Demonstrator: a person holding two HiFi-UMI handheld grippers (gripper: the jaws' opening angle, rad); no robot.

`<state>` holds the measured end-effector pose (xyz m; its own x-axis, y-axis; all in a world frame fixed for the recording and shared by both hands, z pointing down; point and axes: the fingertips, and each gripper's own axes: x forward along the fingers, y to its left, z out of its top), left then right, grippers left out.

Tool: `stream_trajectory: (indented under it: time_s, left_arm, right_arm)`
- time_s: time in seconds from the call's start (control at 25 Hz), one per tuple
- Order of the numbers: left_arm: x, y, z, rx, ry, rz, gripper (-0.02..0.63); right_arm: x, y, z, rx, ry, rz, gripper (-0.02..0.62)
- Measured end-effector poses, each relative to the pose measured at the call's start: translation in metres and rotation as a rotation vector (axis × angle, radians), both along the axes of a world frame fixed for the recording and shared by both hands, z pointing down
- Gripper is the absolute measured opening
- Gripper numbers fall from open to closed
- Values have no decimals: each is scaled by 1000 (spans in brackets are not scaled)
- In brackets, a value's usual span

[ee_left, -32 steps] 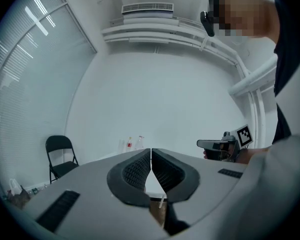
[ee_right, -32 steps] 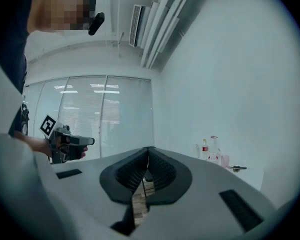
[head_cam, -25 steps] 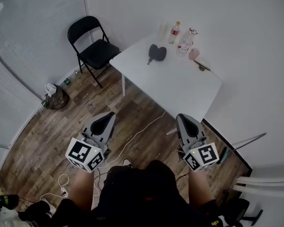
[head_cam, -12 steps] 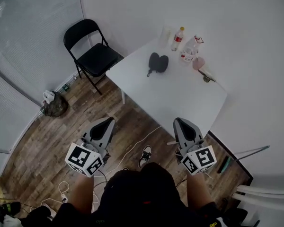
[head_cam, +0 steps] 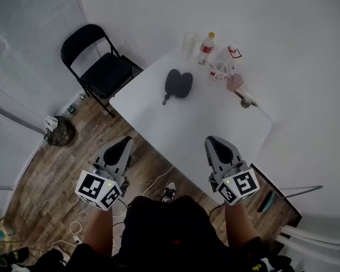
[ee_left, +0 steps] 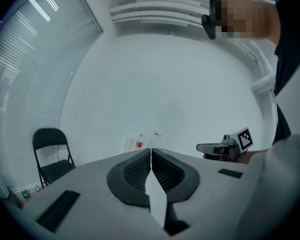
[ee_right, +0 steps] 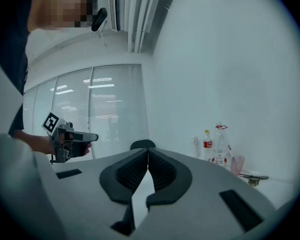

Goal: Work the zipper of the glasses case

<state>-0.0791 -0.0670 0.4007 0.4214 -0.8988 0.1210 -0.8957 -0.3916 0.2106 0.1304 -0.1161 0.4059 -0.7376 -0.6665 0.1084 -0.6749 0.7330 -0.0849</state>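
At the far left, a black folding chair (head_cam: 96, 67) stands on the wood floor, with a dark bag (head_cam: 59, 132) slumped below it near the wall. The left gripper (head_cam: 124, 143) is held out over the floor just short of the white table (head_cam: 215, 123). Its jaws are pressed together with nothing between them, which its own view shows plainly (ee_left: 151, 152).

The glasses case (head_cam: 177, 84) lies towards the table's far side, well apart from both grippers. It is dark, nearly black, and shows as two rounded oval lobes side by side, touching along the middle. A short dark strap (head_cam: 165, 99) trails from its near left end onto the tabletop. The zipper is too small to make out.

Right of the case, along the table's far edge, stand a red-labelled bottle (head_cam: 206, 46), a clear bottle (head_cam: 222, 67) and a pinkish cup (head_cam: 234, 83).

The right gripper (head_cam: 211, 141) hovers over the table's near edge. Its jaws are closed tip to tip and empty (ee_right: 147, 152).
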Motion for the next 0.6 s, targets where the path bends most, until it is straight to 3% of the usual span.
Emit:
stream_trajectory:
  time_s: [0.4,0.6]
  left_arm:
    - [14,-85,-3,-19,-20,52,25]
    - [2,-135,6,-30,10,131,25]
  right_arm:
    - [13,-84,9,-38,-30,50,21]
    - [-4,-121,28,-89,27,101,21]
